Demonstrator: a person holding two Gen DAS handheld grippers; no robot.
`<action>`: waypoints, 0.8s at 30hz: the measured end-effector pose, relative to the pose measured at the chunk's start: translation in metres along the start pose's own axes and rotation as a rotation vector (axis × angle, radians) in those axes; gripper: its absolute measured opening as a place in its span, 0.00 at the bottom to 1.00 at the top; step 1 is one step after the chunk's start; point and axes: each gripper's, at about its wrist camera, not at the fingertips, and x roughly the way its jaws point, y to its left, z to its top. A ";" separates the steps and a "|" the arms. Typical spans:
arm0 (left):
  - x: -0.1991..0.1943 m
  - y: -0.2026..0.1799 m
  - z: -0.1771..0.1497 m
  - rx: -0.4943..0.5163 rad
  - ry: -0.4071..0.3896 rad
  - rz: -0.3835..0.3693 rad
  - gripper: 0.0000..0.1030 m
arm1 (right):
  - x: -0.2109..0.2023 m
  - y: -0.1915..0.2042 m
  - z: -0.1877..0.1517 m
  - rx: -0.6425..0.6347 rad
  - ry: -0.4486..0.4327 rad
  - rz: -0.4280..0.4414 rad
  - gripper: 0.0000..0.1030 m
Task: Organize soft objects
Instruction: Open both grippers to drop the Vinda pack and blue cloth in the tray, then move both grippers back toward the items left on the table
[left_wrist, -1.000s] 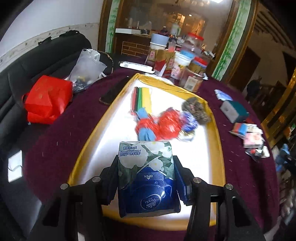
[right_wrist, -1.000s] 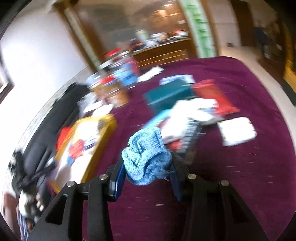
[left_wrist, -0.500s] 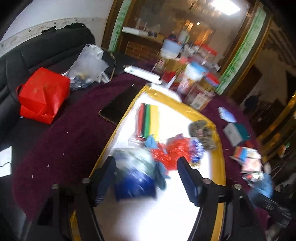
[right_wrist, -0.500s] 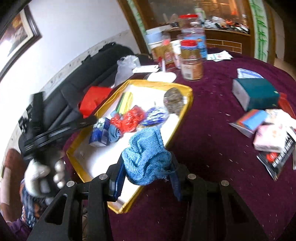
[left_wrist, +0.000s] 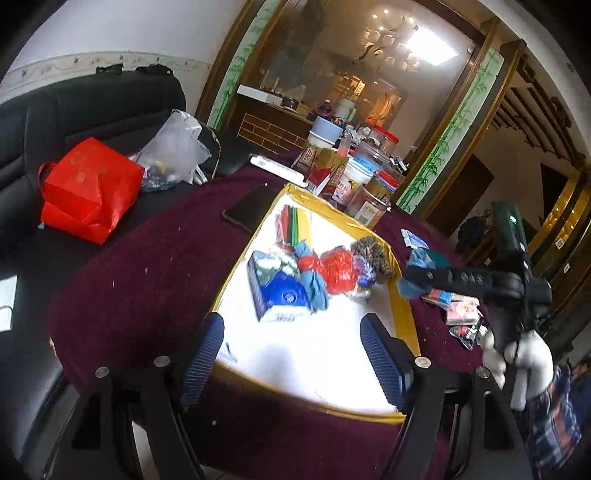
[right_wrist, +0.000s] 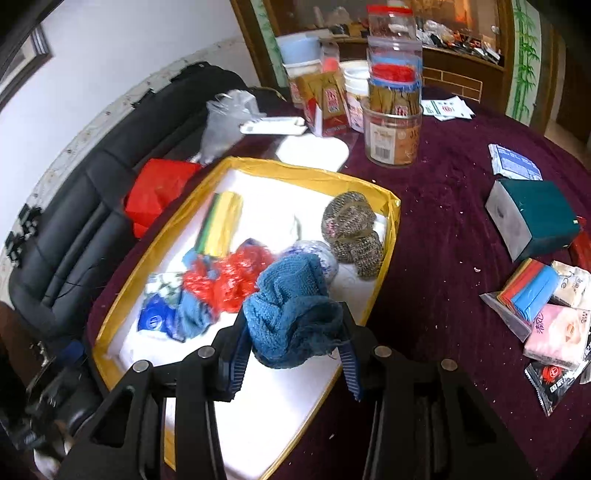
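Note:
A gold-rimmed white tray (left_wrist: 404, 310) (right_wrist: 391, 225) on the maroon table holds a blue tissue pack (left_wrist: 279, 291) (right_wrist: 155, 319), red crinkled plastic (left_wrist: 332, 269) (right_wrist: 225, 280), a blue cloth (right_wrist: 194, 314), a brown knitted piece (right_wrist: 351, 229) and coloured strips (right_wrist: 218, 225). My left gripper (left_wrist: 291, 356) is open and empty above the tray's near end. My right gripper (right_wrist: 291, 347) is shut on a blue knitted cloth (right_wrist: 291, 314) over the tray's near right part; it also shows in the left wrist view (left_wrist: 417, 277).
Jars and packets (right_wrist: 393, 122) stand behind the tray. A teal box (right_wrist: 535, 214), tissue packs (right_wrist: 557, 328) and sachets lie on the right. A red bag (left_wrist: 86, 194) and a clear bag (left_wrist: 173, 151) sit on the black sofa to the left. A phone (left_wrist: 247, 212) lies beside the tray.
My left gripper opened, left the tissue pack in the tray and drew back. My right gripper carried the blue knitted cloth from the right side of the table to over the tray.

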 end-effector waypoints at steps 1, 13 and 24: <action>0.002 0.003 -0.002 -0.008 0.006 -0.004 0.77 | 0.006 0.001 0.002 -0.009 0.013 -0.026 0.41; -0.004 0.017 -0.012 -0.030 0.015 -0.039 0.77 | 0.018 0.001 0.011 0.015 -0.004 -0.102 0.73; -0.012 0.009 -0.015 -0.024 0.008 -0.089 0.77 | -0.060 -0.047 -0.048 0.071 -0.203 -0.164 0.76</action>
